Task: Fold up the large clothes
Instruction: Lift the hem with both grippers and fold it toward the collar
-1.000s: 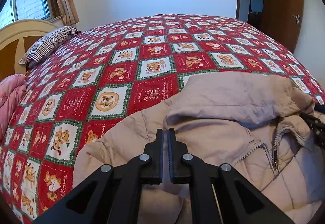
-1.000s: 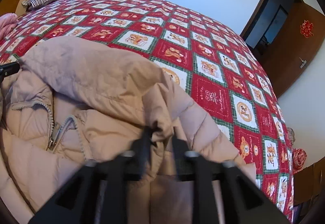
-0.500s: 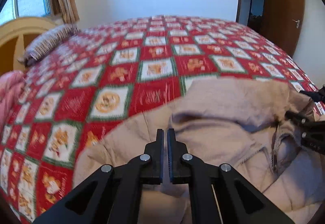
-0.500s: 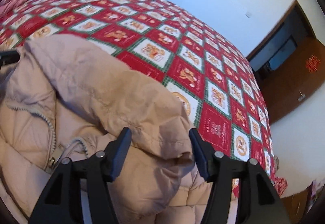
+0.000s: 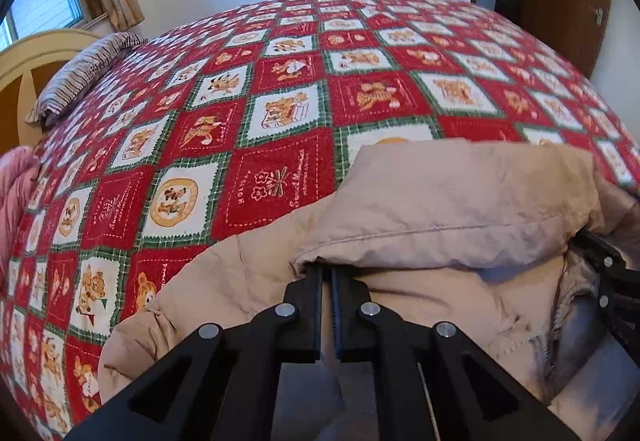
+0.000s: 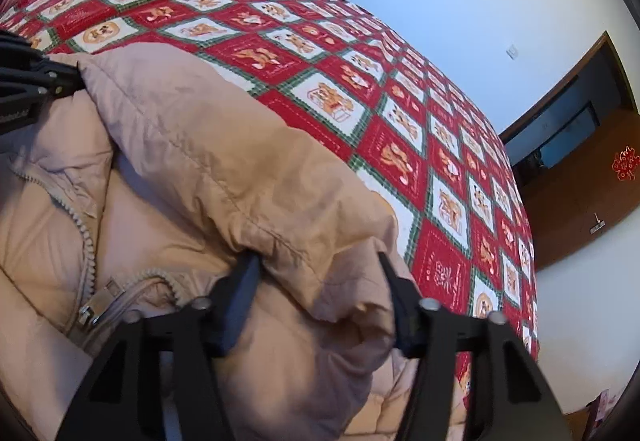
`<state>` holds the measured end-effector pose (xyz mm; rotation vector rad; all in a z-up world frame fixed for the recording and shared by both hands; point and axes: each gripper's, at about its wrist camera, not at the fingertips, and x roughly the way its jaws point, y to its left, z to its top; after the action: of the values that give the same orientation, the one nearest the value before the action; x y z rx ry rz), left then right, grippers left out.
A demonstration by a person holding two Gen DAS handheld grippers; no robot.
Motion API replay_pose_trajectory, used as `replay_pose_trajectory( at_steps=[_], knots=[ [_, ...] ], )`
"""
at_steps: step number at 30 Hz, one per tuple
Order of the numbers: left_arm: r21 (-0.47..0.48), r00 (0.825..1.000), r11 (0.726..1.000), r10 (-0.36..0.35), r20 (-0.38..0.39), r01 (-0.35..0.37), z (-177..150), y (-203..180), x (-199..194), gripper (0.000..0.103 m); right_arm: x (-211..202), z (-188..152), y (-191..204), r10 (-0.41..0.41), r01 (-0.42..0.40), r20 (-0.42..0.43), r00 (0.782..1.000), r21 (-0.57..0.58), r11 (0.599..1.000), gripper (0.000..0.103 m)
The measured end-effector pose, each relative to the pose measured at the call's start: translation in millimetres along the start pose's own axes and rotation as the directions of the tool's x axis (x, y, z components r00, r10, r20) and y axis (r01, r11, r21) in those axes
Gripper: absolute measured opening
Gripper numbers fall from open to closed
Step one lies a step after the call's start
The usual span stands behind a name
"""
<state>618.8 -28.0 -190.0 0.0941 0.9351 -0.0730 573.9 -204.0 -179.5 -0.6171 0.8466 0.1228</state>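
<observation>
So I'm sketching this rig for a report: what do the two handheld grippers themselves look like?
Both are matte black. The left gripper has flat parallel fingers with ribbed, bluish inner pads, carried on angular link arms with triangular cutouts and round silver pivot pins. The right gripper has the same build: black fingers, silver pins, cutout arms. No cables, markings, sleeves or hands show.

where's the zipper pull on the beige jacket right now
In the right wrist view the zipper pull lies at lower left on the beige jacket, just left of the open right gripper, below the folded-over hood.
</observation>
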Motion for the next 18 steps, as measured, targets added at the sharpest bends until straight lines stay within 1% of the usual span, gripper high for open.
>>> replay_pose_trajectory(
  at_steps=[1,2,3,4,6,8,9,11,13,14,16,18],
  knots=[
    [-0.023,0.999,0.999,-0.045,0.03,0.045,-0.5,4.9,-6.2,0.004,0.7,0.3,-3.5,0.017,-0.017,-0.001,1.0,0.021,1.0,0.042],
    [-0.037,0.996,0.996,-0.08,0.047,0.082,-0.3,8.9,-9.3,0.004,0.5,0.3,-6.3,0.032,-0.032,0.0,0.999,0.039,0.999,0.029],
    [-0.054,0.992,0.992,-0.114,0.06,0.117,-0.6,13.2,-11.4,0.004,-0.2,-0.3,-9.8,0.04,-0.041,0.005,0.999,0.059,0.997,0.023],
    [-0.074,0.989,0.987,-0.138,0.055,0.142,0.2,16.6,-9.5,0.004,-1.7,-0.8,-11.7,0.042,-0.042,0.013,0.999,0.07,0.997,0.022],
    [-0.109,0.984,0.978,-0.175,0.021,0.177,2.5,22.7,-0.3,0.004,-5.1,-1.7,-14.1,0.041,-0.044,0.037,0.998,0.084,0.995,0.018],
    [-0.124,0.984,0.976,-0.177,0.017,0.178,3.7,23.1,2.9,0.004,-9.2,-1.7,-16.0,0.04,-0.046,0.057,0.998,0.104,0.993,0.016],
    [-0.119,0.986,0.979,-0.166,0.013,0.167,3.7,20.8,3.7,0.004,-12.0,-1.5,-16.7,0.039,-0.047,0.069,0.997,0.115,0.992,0.015],
    [-0.063,0.992,0.99,-0.125,0.003,0.125,4.0,8.6,6.4,0.004,-17.2,0.1,-16.3,0.032,-0.042,0.089,0.996,0.122,0.992,0.015],
    [-0.009,0.995,0.995,-0.098,0.02,0.098,3.1,-0.8,3.1,0.004,-19.1,1.6,-14.9,0.015,-0.025,0.092,0.996,0.117,0.993,0.015],
    [-0.004,0.991,0.992,-0.125,0.042,0.125,2.0,0.2,-1.0,0.004,-19.4,2.2,-16.0,0.013,-0.024,0.091,0.996,0.12,0.992,0.014],
    [-0.012,0.977,0.98,-0.196,0.085,0.198,0.4,5.8,-9.6,0.003,-24.7,2.2,-18.5,0.013,-0.027,0.108,0.994,0.137,0.99,0.013],
    [-0.008,0.965,0.971,-0.234,0.12,0.237,-2.2,11.1,-21.7,0.0,-33.2,0.7,-20.7,0.01,-0.028,0.132,0.991,0.138,0.99,0.011]
  ],
)
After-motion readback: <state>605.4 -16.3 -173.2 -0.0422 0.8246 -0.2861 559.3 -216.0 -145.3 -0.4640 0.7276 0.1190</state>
